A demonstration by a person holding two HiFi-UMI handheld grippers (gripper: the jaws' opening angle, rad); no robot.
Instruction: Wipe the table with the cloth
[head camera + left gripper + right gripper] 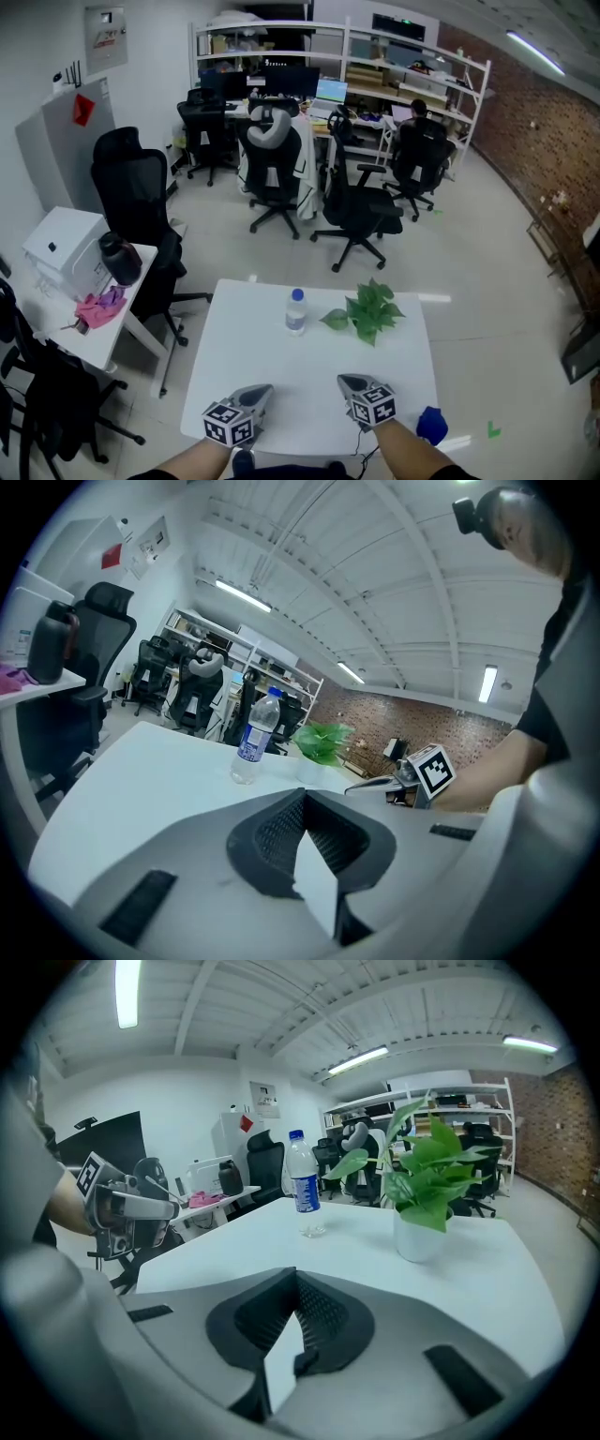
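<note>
**Grippers.** Your left gripper (258, 394) and right gripper (354, 384) sit side by side over the near edge of the white surface (281, 370), both aimed forward and slightly down. In each gripper view the fingers are brought fully together with nothing between them. Neither gripper holds anything, and neither is seen to touch anything.

**Task item.** No cloth is in either gripper, and none lies on the open part of the surface. A small blue item (431, 424) shows at the near right corner, just beside your right forearm. It may be the cloth. I cannot tell whether it rests on the surface or hangs past the edge. A pink cloth (101, 307) lies on the side desk (141, 258) to your left, well apart from the work area.

**Obstructions.** A water bottle (295, 311) and a potted plant (367, 314) stand upright near the far middle of the surface, close to each other but not touching. The near half in front of the grippers is bare.

**Assessment.** Wiping has not begun. The posture reads as a ready stance with the grippers level, shut and empty at the edge nearest you. The first step appears to be opening the right fingers and reaching for the blue item, since it is on that side. The bottle is tall and narrow and could tip if a wiping stroke brushes it.
</note>
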